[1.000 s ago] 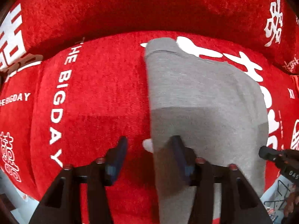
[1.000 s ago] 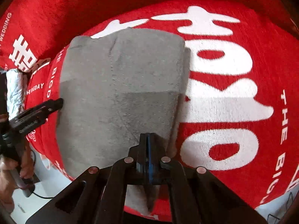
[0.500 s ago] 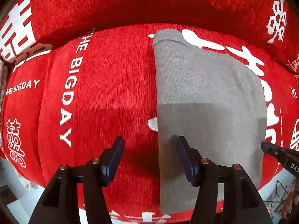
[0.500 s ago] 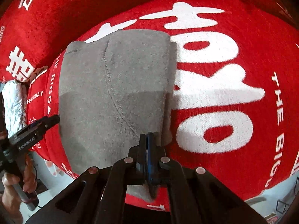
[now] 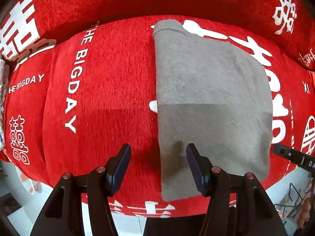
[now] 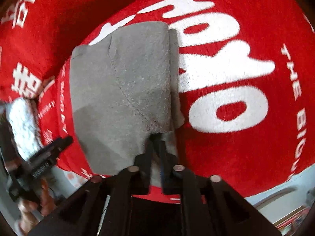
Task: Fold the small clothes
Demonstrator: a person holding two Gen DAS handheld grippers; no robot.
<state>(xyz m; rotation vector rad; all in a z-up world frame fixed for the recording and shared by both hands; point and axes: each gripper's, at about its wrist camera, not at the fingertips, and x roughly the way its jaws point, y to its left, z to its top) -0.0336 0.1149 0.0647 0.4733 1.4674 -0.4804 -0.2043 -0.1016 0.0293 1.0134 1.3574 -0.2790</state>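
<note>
Here the folded grey knit garment (image 5: 212, 102) lies flat on the red plush cover with white lettering (image 5: 110, 90), filling the centre-right of the left wrist view and the centre-left of the right wrist view. Its long left edge runs straight down the frame, and a stitched hem shows at the upper end.

The left gripper (image 5: 158, 169) hangs over the lower part of the frame with its jaws standing moderately wide and nothing between them; the garment's left edge passes beneath the gap, untouched. Compared with 1 second ago, the garment now appears smaller and more completely in view, so this gripper has lifted away from the cloth.

The right gripper (image 6: 156, 153), at the lower centre of its own view, was pinched fully together 1 second ago; its jaws are now opening. The garment's near right corner lies between the narrow fingers, and blur hides whether the pads touch it. In the left wrist view, this gripper's black tip (image 5: 289, 155) appears at the right edge, just beside the garment.

Judged from this, 1 fold has been laid down and the cloth is being let go. The garment looks compact and even, so the remaining work is probably either 1 further fold or setting it aside; soft knit may spring open slightly at the released corner.
</note>
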